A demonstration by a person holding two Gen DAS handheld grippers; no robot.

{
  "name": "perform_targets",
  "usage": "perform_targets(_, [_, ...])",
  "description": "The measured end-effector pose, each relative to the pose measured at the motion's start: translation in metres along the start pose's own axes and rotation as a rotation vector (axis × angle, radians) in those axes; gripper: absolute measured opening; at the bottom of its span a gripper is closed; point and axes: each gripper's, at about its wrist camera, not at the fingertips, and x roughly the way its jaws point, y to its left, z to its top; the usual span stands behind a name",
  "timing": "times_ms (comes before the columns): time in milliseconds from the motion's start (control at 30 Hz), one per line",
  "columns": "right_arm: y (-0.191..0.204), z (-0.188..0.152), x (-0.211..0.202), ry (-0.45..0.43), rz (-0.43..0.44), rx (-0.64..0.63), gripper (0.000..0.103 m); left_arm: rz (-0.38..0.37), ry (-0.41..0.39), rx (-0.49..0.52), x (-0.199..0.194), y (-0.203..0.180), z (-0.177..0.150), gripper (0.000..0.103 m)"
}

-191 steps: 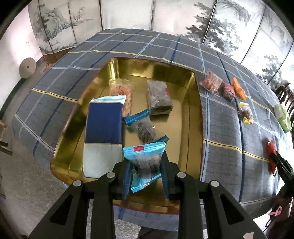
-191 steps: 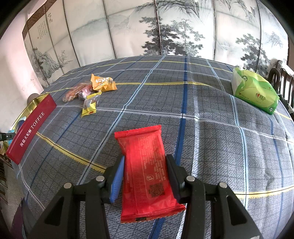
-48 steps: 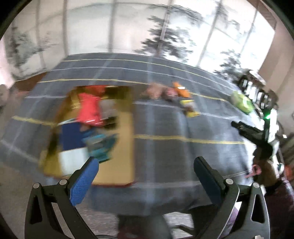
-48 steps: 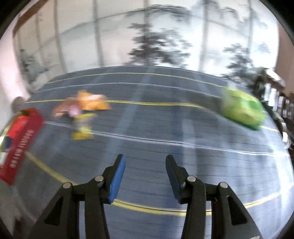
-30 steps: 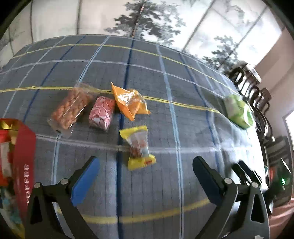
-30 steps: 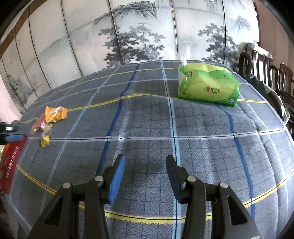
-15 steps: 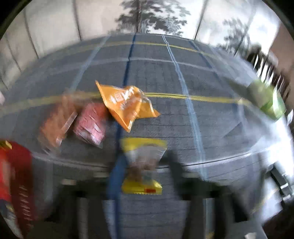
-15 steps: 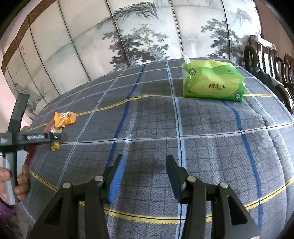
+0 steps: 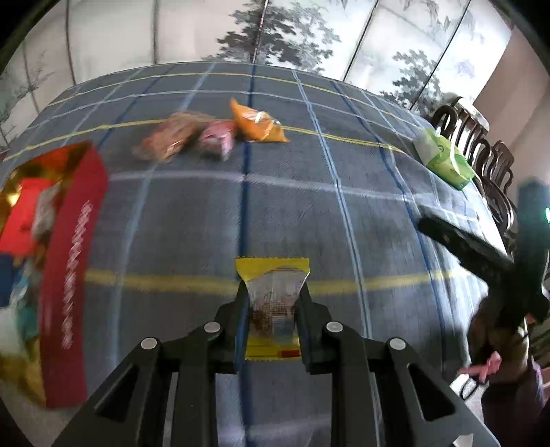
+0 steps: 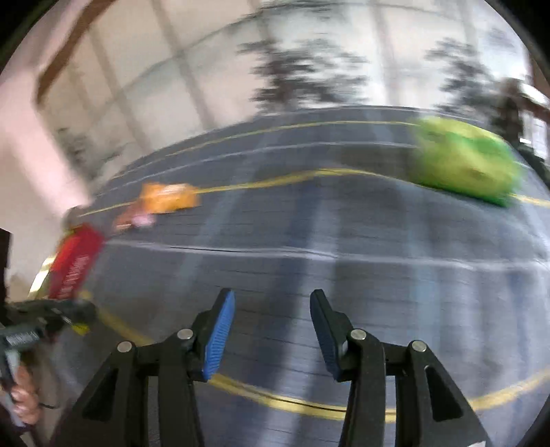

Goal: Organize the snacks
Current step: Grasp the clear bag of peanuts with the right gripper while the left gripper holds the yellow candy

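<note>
My left gripper (image 9: 272, 302) is shut on a yellow-edged clear snack packet (image 9: 273, 309) and holds it above the blue plaid tablecloth (image 9: 192, 213). The red toffee box with a gold inside (image 9: 68, 261) sits at the left, with several snacks in it. An orange packet (image 9: 259, 122), a pink packet (image 9: 216, 139) and a brown peanut packet (image 9: 173, 139) lie in a row farther back. My right gripper (image 10: 272, 309) is open and empty above the cloth; its view is blurred. The orange packet (image 10: 168, 201) and red box (image 10: 74, 263) show at its left.
A green tissue pack (image 9: 443, 161) lies at the far right of the table, also in the right wrist view (image 10: 464, 165). Dark wooden chairs (image 9: 481, 144) stand behind it. A painted folding screen (image 9: 275, 31) backs the table. The right gripper's body (image 9: 481, 251) crosses the left view's right edge.
My left gripper has shut on the yellow packet and lifted it back toward the near edge. My right gripper has swung left, still open and empty.
</note>
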Motion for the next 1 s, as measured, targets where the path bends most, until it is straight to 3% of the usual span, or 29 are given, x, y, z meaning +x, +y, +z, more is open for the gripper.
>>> perform_targets(167, [0.076, 0.031, 0.024, 0.017, 0.194, -0.151, 0.047, -0.001, -0.015, -0.032, -0.029, 0.018, -0.014, 0.021])
perform_targets(300, [0.123, 0.052, 0.050, 0.041, 0.265, -0.222, 0.047, -0.009, -0.049, -0.058, -0.049, 0.031, -0.017, 0.021])
perform_targets(433, [0.157, 0.083, 0.084, 0.126, 0.411, -0.174, 0.047, -0.026, -0.072, -0.078, -0.065, 0.043, -0.022, 0.021])
perform_targets(533, [0.174, 0.102, 0.117, 0.234, 0.480, -0.056, 0.047, -0.022, -0.099, -0.077, -0.078, 0.051, -0.025, 0.021])
perform_targets(700, [0.185, 0.124, 0.163, 0.329, 0.448, 0.156, 0.047, -0.022, -0.133, -0.097, -0.092, 0.070, -0.027, 0.021])
perform_targets(867, [0.199, 0.128, 0.192, 0.388, 0.233, 0.240, 0.048, -0.039, -0.143, -0.133, -0.104, 0.095, -0.036, 0.022])
perform_targets(1000, [0.213, 0.130, 0.204, 0.399, 0.123, 0.193, 0.048, -0.048, -0.161, -0.149, -0.115, 0.108, -0.040, 0.022])
